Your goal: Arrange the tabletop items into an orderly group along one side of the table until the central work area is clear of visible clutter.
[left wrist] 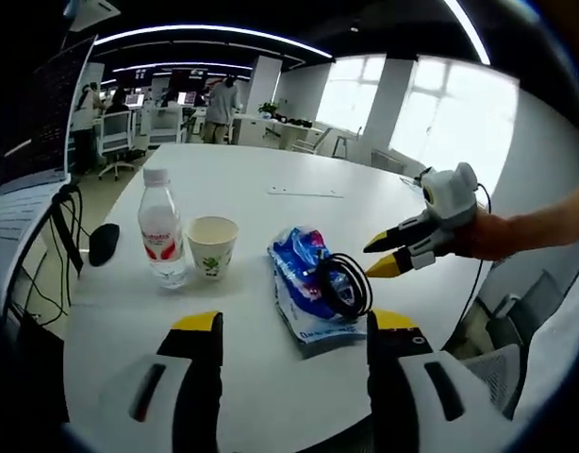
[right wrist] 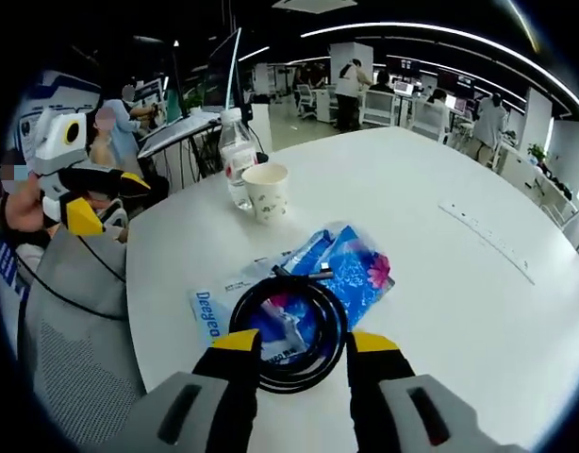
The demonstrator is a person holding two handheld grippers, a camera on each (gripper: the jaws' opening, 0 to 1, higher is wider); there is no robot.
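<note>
On the white round table [left wrist: 271,170] a blue snack packet [left wrist: 304,283] lies flat with a coil of black cable [left wrist: 367,286] resting on it. Left of it stand a paper cup [left wrist: 212,245] and a clear water bottle [left wrist: 162,231] with a red label. My left gripper [left wrist: 294,326] is open just short of the packet. My right gripper [left wrist: 376,260] comes in from the right, close to the coil, jaws slightly apart. In the right gripper view it [right wrist: 304,342] stands over the near edge of the coil [right wrist: 333,311] and packet [right wrist: 351,269], with the cup [right wrist: 267,192] and bottle [right wrist: 237,156] beyond.
A black mouse [left wrist: 104,243] lies left of the bottle near the table edge. A thin white strip [left wrist: 304,192] lies farther back on the table. A monitor [left wrist: 44,113] and cables stand at the left. A grey mesh chair [right wrist: 73,311] sits beside the table, under the left gripper [right wrist: 115,203].
</note>
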